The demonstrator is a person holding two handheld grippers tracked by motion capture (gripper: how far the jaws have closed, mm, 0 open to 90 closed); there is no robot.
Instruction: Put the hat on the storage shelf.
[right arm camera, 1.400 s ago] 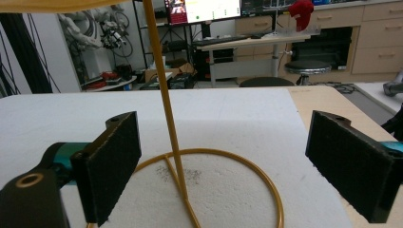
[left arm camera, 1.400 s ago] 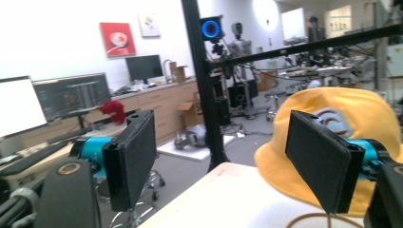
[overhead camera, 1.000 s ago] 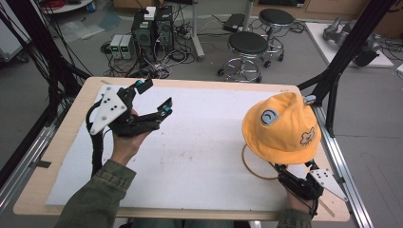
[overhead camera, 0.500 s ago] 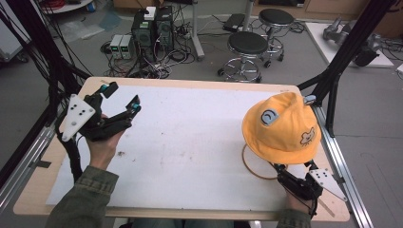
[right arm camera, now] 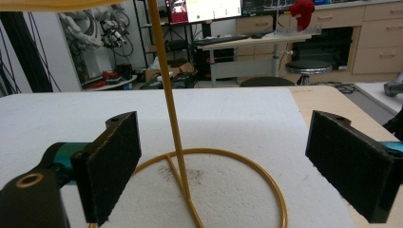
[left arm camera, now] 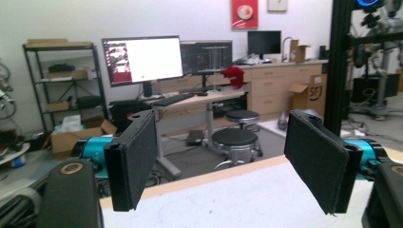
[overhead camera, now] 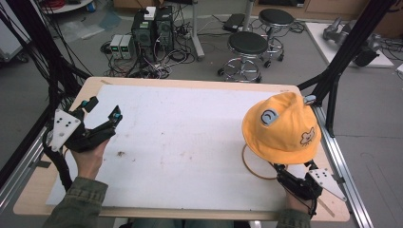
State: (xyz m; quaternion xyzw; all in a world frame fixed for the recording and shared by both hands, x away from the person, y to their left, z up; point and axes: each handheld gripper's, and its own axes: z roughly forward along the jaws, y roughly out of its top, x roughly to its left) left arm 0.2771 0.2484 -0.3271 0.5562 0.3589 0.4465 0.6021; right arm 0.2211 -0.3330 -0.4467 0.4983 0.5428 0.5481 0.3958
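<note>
Hat (overhead camera: 280,128) first: we see a yellow bucket hat perched on a thin yellow wire stand (right arm camera: 180,156) near the right edge of the counter (overhead camera: 190,83), toward its front right corner. The stand's ring base lies flat on the white sheet (overhead camera: 190,137) that covers most of the counter, and its upright rod rises from the ring into the hat.

Our right tongs (overhead camera: 291,176) sit low at the front right corner, just beside the ring base and under the hat's brim. In the right gripper view we find them spread wide, the two black pads well apart with the rod and ring between and beyond them, touching neither.

Our left tongs (overhead camera: 102,109) are held above the left edge of the counter, raised off the sheet and pointing toward the far side. They too are released, gaping with nothing between the pads (left arm camera: 135,159).

A small dark smudge (overhead camera: 120,153) marks the sheet near the left hand (overhead camera: 90,154).
</note>
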